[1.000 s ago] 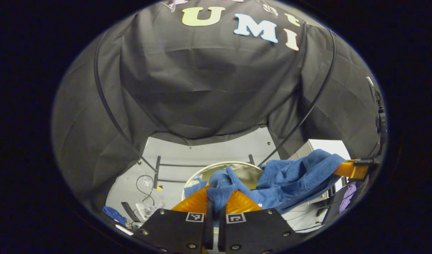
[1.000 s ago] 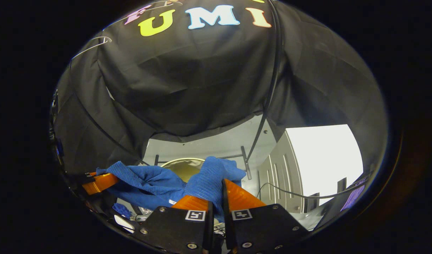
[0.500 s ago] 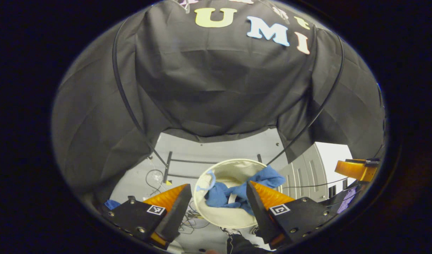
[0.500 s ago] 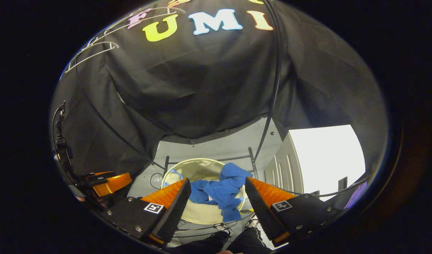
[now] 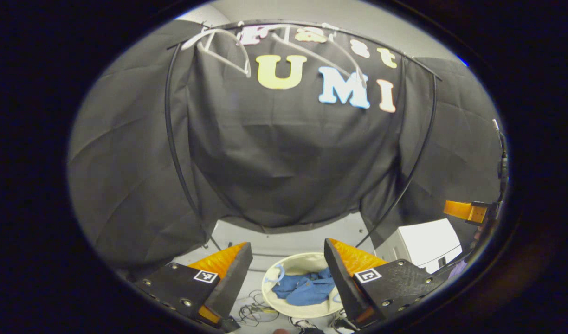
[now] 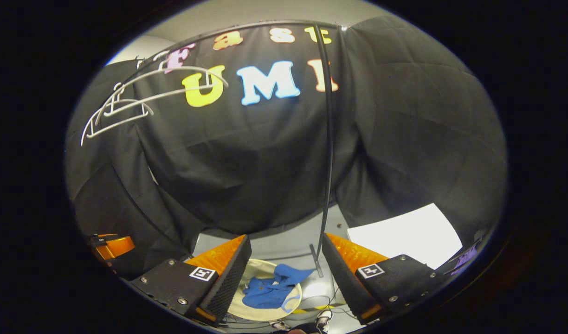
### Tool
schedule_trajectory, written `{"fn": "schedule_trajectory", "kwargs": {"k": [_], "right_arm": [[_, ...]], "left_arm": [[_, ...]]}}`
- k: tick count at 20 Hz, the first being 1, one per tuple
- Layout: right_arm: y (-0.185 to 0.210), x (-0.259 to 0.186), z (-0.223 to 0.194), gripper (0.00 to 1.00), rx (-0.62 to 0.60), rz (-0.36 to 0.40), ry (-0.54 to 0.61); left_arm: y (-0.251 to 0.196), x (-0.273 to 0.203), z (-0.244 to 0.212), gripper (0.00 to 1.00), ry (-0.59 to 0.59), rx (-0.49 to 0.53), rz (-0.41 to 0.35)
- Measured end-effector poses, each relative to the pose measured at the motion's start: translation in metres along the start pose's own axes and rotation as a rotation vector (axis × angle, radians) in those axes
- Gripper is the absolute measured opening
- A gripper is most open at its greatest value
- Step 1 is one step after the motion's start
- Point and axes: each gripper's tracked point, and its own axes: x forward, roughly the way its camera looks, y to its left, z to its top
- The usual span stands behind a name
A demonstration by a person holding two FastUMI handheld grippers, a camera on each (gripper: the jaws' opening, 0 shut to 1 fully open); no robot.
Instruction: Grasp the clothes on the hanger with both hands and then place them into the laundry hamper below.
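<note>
Blue garment lies in hamper, apparently fully inside; left tongs and right tongs both released, hangers bare.

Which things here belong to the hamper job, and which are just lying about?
Job: blue garment, lying in the laundry hamper; bare hangers on the rail; left gripper and right gripper, both open.

Lying about: floor cables; white cabinet.
</note>
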Motion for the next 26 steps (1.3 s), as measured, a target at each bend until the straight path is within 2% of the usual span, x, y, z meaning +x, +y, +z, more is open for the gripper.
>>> {"fn": "schedule_trajectory", "kwargs": {"k": [2, 3, 6, 7, 9, 10, 11, 13, 17, 18, 19, 20, 22, 23, 26], "right_arm": [[0.0, -0.013, 0.032, 0.95, -0.011, -0.006, -0.079], [0.0, -0.021, 0.05, 0.95, -0.016, -0.009, -0.124], [0.001, -0.043, 0.104, 0.95, -0.023, -0.02, -0.27], [0.003, -0.052, 0.122, 0.92, -0.02, -0.021, -0.315], [0.007, -0.073, 0.158, 0.91, -0.018, -0.018, -0.4], [0.01, -0.083, 0.174, 0.95, -0.018, -0.018, -0.44], [0.011, -0.094, 0.189, 0.95, -0.019, -0.018, -0.481], [0.01, -0.112, 0.21, 0.91, -0.025, -0.026, -0.545], [0.0, -0.132, 0.228, 0.95, -0.047, -0.06, -0.605], [-0.002, -0.137, 0.228, 0.91, -0.049, -0.07, -0.611], [-0.006, -0.139, 0.226, 0.95, -0.048, -0.079, -0.61], [-0.009, -0.14, 0.224, 0.91, -0.047, -0.088, -0.604], [-0.015, -0.141, 0.22, 0.95, -0.038, -0.099, -0.595], [-0.017, -0.141, 0.219, 0.91, -0.032, -0.103, -0.591], [-0.018, -0.139, 0.218, 0.91, -0.029, -0.1, -0.585]], "left_arm": [[-0.003, -0.023, 0.039, 0.9, -0.074, 0.002, -0.001], [-0.004, -0.035, 0.058, 0.94, -0.112, 0.005, -0.001], [-0.01, -0.063, 0.12, 0.94, -0.248, 0.005, -0.006], [-0.012, -0.073, 0.14, 0.94, -0.288, 0.006, -0.008], [-0.012, -0.089, 0.174, 0.94, -0.347, 0.013, -0.009], [-0.013, -0.1, 0.192, 0.94, -0.379, 0.008, -0.014], [-0.012, -0.111, 0.207, 0.94, -0.411, -0.004, -0.023], [-0.01, -0.134, 0.245, 0.94, -0.485, -0.031, -0.043], [0.005, -0.186, 0.314, 0.93, -0.623, -0.044, -0.044], [0.004, -0.191, 0.311, 0.93, -0.639, -0.035, -0.041], [0.01, -0.196, 0.313, 0.93, -0.652, -0.026, -0.026], [0.017, -0.199, 0.311, 0.93, -0.662, -0.02, -0.006], [0.027, -0.201, 0.307, 0.93, -0.676, -0.02, 0.02], [0.03, -0.201, 0.305, 0.93, -0.678, -0.027, 0.027], [0.039, -0.195, 0.291, 0.93, -0.652, -0.061, 0.036]]}}
